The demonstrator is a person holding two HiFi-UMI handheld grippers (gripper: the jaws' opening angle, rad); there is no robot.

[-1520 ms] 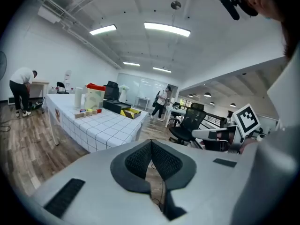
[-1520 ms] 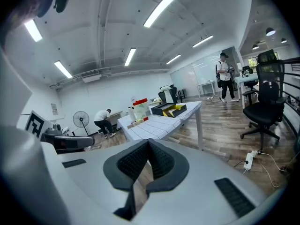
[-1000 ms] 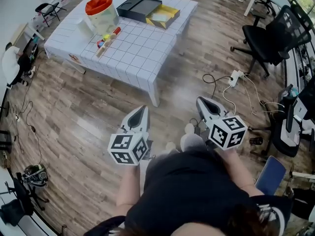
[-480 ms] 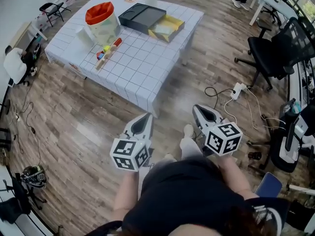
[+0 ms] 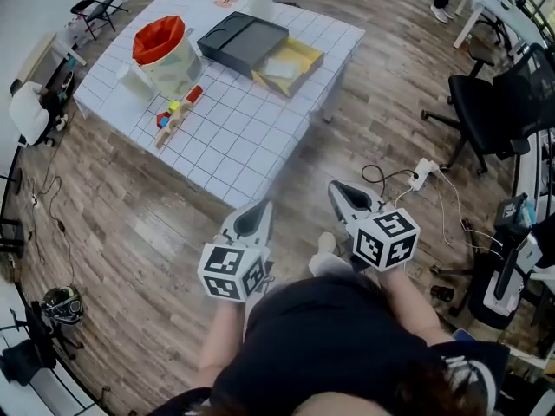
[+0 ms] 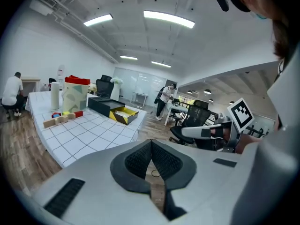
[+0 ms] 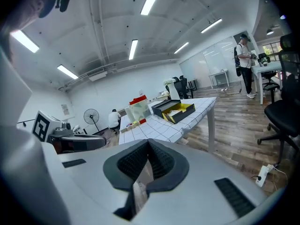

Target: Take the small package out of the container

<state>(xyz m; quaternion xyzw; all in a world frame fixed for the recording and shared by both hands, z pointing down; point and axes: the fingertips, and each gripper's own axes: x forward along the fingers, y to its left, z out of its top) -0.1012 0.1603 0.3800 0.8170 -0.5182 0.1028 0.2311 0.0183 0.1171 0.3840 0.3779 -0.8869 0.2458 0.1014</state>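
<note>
1. Wood-plank floor (image 5: 130, 232) fills an open office room, and a white gridded table (image 5: 251, 128) stands ahead of the person, up and to the left in the head view.
2. The left gripper (image 6: 151, 142) has its ribbed pads pressed together at the tips, with nothing between them.
3. The right gripper (image 7: 148, 142) looks the same in its own view: pads meeting at the tip, and only floor showing through the slot below them.
4. Both grippers are held low in front of the body and point toward the table. The left gripper's tip (image 5: 260, 208) is near the table's nearest corner, and the right gripper's tip (image 5: 336, 191) is out over bare floor.
5. On the table's far side, a yellow tray (image 5: 316, 59) lies touching a black box (image 5: 243, 40).
6. A pale flat thing (image 5: 284, 63) lies in the tray. I judge it to be the small package, though it is too small to be sure.
7. An orange-lined tub (image 5: 165, 55) and a row of coloured blocks (image 5: 173, 115) stand further left.
8. The tray lies well apart from both grippers, straight ahead across the table. Neither gripper is clearly nearer, so the person must probably walk in before either one can reach.
</note>
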